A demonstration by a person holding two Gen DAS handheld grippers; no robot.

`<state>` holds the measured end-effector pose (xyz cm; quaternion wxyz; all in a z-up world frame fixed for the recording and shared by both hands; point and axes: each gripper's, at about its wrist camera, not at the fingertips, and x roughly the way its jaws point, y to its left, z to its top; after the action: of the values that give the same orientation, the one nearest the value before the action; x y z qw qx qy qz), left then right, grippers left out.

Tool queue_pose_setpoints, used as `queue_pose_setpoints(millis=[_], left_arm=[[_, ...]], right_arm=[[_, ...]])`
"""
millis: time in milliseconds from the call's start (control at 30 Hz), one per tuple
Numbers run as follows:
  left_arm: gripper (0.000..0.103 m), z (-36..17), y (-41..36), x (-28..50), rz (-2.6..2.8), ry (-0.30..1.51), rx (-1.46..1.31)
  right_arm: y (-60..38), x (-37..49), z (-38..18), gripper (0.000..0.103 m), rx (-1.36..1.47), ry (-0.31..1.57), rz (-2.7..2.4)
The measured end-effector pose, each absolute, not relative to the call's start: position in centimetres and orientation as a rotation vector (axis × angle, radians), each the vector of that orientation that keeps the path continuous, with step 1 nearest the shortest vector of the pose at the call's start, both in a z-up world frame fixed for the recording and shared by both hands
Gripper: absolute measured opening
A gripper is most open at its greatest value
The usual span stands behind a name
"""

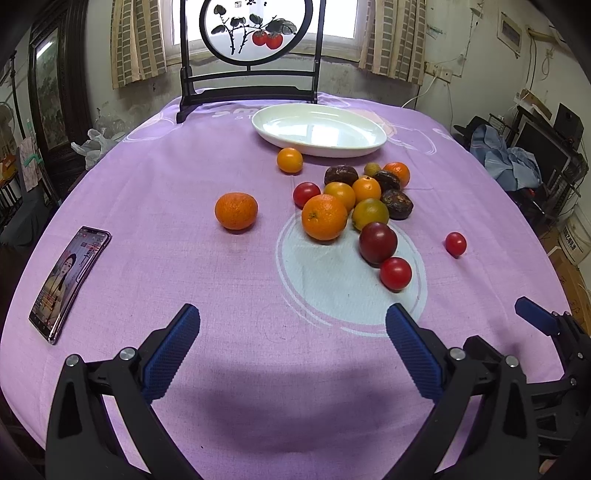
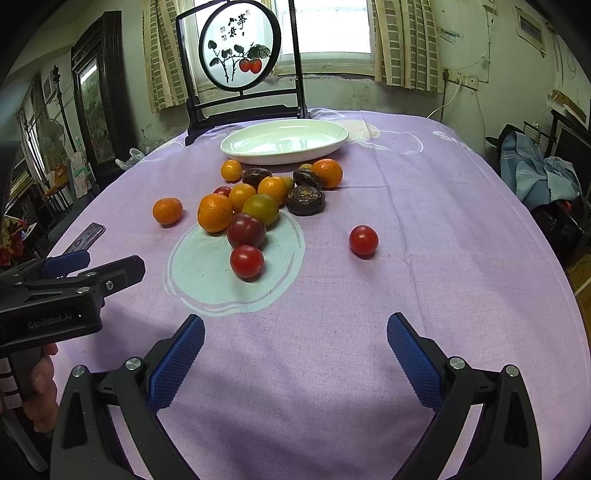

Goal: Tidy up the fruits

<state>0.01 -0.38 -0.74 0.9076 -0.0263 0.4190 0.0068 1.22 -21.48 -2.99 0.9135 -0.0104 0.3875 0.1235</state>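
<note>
A pile of fruit (image 1: 354, 199) lies mid-table on the purple cloth: oranges, red cherry tomatoes, a dark plum (image 1: 377, 242) and brown wrinkled fruits. One orange (image 1: 236, 210) sits apart to the left, one tomato (image 1: 455, 243) apart to the right. A white oval plate (image 1: 319, 129) stands empty behind the pile. The pile (image 2: 255, 199) and plate (image 2: 284, 142) also show in the right wrist view. My left gripper (image 1: 291, 325) is open and empty, near the table's front. My right gripper (image 2: 295, 332) is open and empty, beside it on the right.
A phone (image 1: 68, 282) lies at the left of the table. A dark wooden stand with a round painted screen (image 1: 255, 29) stands behind the plate. The room has cluttered furniture on both sides of the table.
</note>
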Motion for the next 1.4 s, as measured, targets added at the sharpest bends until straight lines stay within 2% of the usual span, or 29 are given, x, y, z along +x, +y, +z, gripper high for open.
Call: queue_pose_setpoints(millis=[833, 1300, 1400], left_arm=[[0.099, -1.6, -0.3, 0.5, 0.009, 0.880, -0.048], [0.099, -3.7, 2.6, 3.6, -0.014, 0.925, -0.046], [0.099, -4.2, 3.4, 4.3, -0.014, 0.942, -0.061]], right_arm=[[-21.6, 1.6, -3.8, 0.100, -0.019, 0.826, 0.249], [-25.3, 7.4, -5.6, 0.099, 0.022, 0.922, 0.132], [-25.3, 9.6, -6.0, 0.090, 0.031, 0.951, 0.127]])
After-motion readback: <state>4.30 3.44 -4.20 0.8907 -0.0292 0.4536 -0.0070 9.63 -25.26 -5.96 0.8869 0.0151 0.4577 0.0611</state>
